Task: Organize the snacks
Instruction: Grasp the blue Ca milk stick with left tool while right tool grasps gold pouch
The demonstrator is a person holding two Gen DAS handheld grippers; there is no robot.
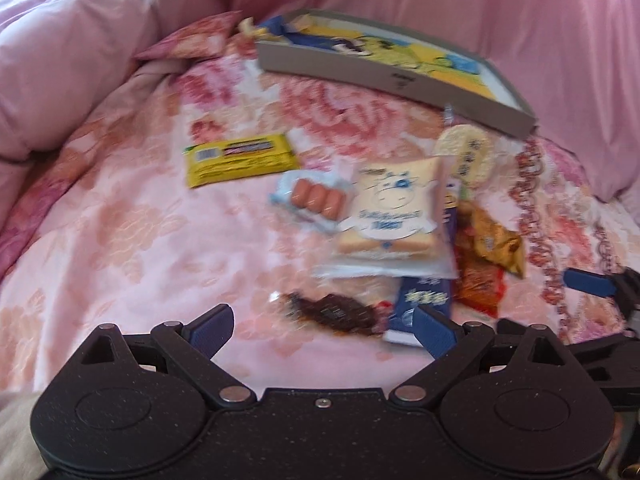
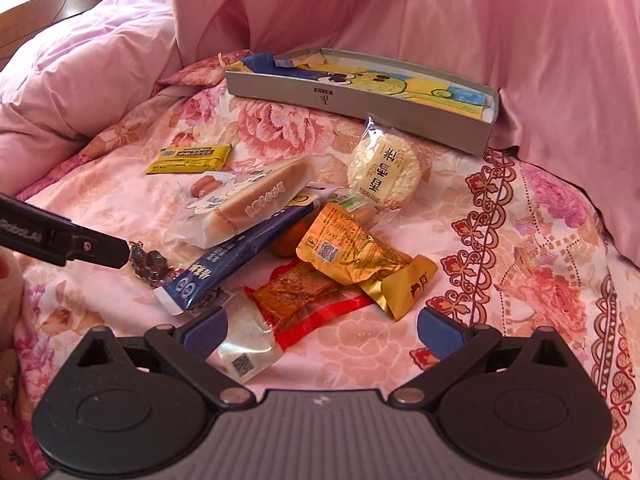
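A pile of snack packets lies on a floral bedspread [image 2: 500, 240]. In the left wrist view my left gripper [image 1: 324, 326] is open, its jaws on either side of a dark brown snack packet [image 1: 332, 314]. Beyond it lie a toast packet [image 1: 390, 216], a sausage packet [image 1: 316, 196] and a yellow bar [image 1: 240, 158]. In the right wrist view my right gripper [image 2: 322, 332] is open over a red-edged clear packet [image 2: 296, 300], beside a gold packet [image 2: 356, 256], a blue stick packet [image 2: 236, 260] and a round rice cake [image 2: 384, 172]. A shallow grey box [image 2: 352, 100] lies at the back.
Pink quilts [image 2: 460, 20] bunch up behind and to both sides of the bedspread. My left gripper's arm [image 2: 60, 240] reaches in from the left in the right wrist view. My right gripper's fingertip [image 1: 588, 282] shows at the right edge of the left wrist view.
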